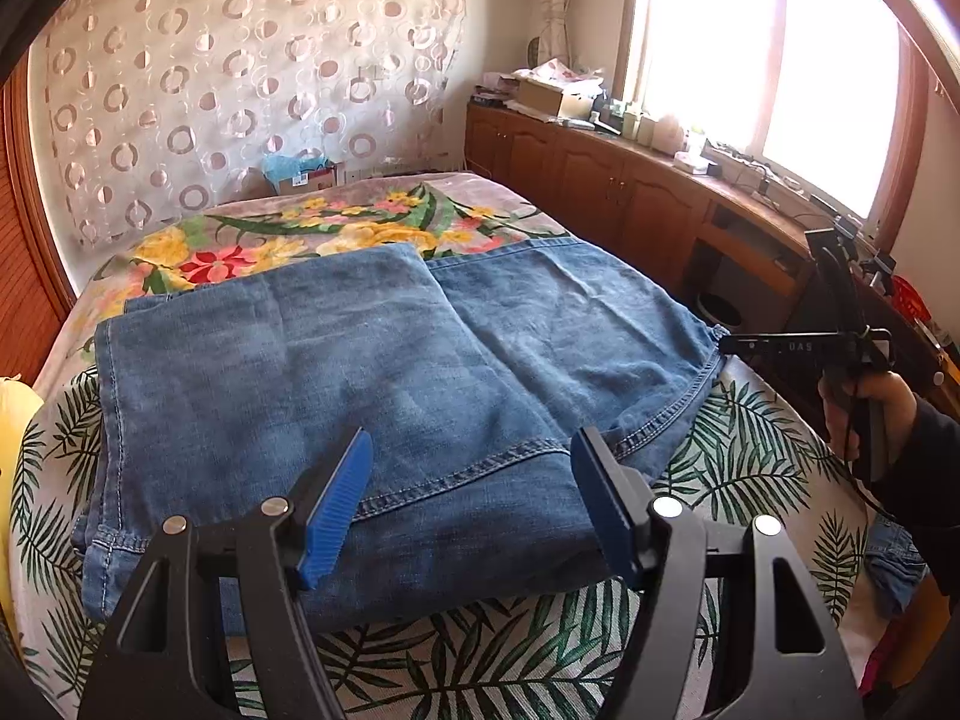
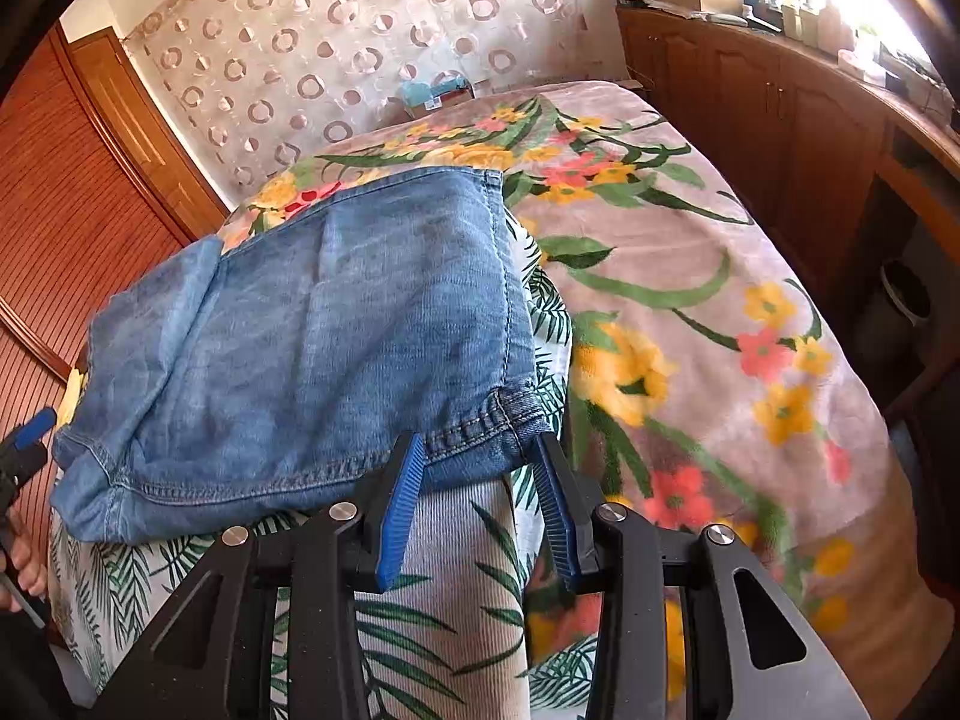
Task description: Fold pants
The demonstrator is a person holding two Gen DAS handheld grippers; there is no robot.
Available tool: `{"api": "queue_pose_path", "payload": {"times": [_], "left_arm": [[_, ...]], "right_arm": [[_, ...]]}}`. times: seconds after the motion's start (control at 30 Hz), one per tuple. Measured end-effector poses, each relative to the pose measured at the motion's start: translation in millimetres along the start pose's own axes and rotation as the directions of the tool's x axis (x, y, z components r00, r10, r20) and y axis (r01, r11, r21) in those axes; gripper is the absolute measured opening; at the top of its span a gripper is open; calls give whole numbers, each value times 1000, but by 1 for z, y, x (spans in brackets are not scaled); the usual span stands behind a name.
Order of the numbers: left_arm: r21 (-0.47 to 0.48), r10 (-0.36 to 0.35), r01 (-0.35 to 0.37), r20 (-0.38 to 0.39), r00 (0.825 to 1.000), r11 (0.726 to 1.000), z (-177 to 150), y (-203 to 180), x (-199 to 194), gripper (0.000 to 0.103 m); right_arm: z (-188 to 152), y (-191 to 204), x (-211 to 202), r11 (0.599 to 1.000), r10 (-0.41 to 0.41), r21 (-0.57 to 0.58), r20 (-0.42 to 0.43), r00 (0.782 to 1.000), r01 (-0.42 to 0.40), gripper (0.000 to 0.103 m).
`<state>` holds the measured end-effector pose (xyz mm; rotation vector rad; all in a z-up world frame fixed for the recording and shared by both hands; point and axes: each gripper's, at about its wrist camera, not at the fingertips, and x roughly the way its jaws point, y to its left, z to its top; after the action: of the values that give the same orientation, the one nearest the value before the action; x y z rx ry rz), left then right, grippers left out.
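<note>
Blue denim pants point(image 1: 360, 360) lie folded flat on the bed, on a leaf-print sheet point(image 1: 750, 456). My left gripper point(image 1: 474, 450) hovers open over their near hem, and its blue pads stand wide apart without pinching the cloth. In the right wrist view the near right corner of the pants point(image 2: 330, 330) sits between the tips of my right gripper point(image 2: 478, 450). Those pads stand apart on either side of the hem and do not press on it. The left wrist view shows the right gripper point(image 1: 729, 343) in a hand at that same corner.
A floral blanket point(image 2: 690, 300) covers the far and right part of the bed. Wooden cabinets point(image 1: 600, 180) with clutter on top run under the window on the right, and a dark bin point(image 1: 720, 306) stands by them. A yellow object point(image 1: 9, 450) is at the left edge.
</note>
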<state>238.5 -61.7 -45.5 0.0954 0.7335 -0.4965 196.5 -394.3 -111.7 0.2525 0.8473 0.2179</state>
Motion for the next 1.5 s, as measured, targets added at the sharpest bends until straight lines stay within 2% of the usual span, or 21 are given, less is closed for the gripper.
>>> {"api": "queue_pose_path", "payload": {"times": [0.07, 0.13, 0.2, 0.3, 0.43, 0.6, 0.8, 1.07, 1.2, 1.37, 1.5], "left_arm": [[1, -1, 1, 0, 1000, 1000, 0, 0, -1, 70], [2, 0, 0, 1, 1000, 1000, -1, 0, -1, 70], [0, 3, -3, 0, 1000, 1000, -1, 0, 0, 70], [-11, 9, -9, 0, 1000, 1000, -3, 5, -2, 70], [-27, 26, -26, 9, 1000, 999, -3, 12, -8, 70], [-39, 46, -45, 31, 998, 998, -3, 22, -19, 70], [-61, 73, -69, 57, 996, 996, -7, 41, -38, 70], [-94, 123, -115, 77, 989, 989, -11, 71, -64, 70], [-116, 159, -148, 91, 983, 982, -17, 89, -81, 70], [-157, 198, -183, 88, 976, 971, -27, 115, -98, 70], [-182, 212, -195, 77, 974, 964, -36, 127, -100, 70]], "right_arm": [[-1, 1, -1, 1000, -7, 1, 2, 1000, 7, 39], [-2, 7, -2, 999, -29, -20, 22, 999, 29, 29], [-4, 12, -5, 996, -70, -45, 37, 997, 72, 12], [-5, 18, -10, 996, -64, -51, 66, 996, 68, 6], [-3, 31, -20, 994, -60, -86, 98, 993, 68, 5], [6, 55, -31, 992, -9, -127, 126, 992, 25, 5], [24, 108, -47, 974, 69, -226, 169, 983, -29, 4], [44, 196, -64, 921, 227, -361, 198, 954, -144, 4], [56, 247, -70, 880, 308, -431, 200, 930, -199, 4], [59, 307, -66, 809, 407, -514, 139, 903, -285, 4], [52, 329, -32, 769, 410, -545, 18, 912, -335, 4]]}}
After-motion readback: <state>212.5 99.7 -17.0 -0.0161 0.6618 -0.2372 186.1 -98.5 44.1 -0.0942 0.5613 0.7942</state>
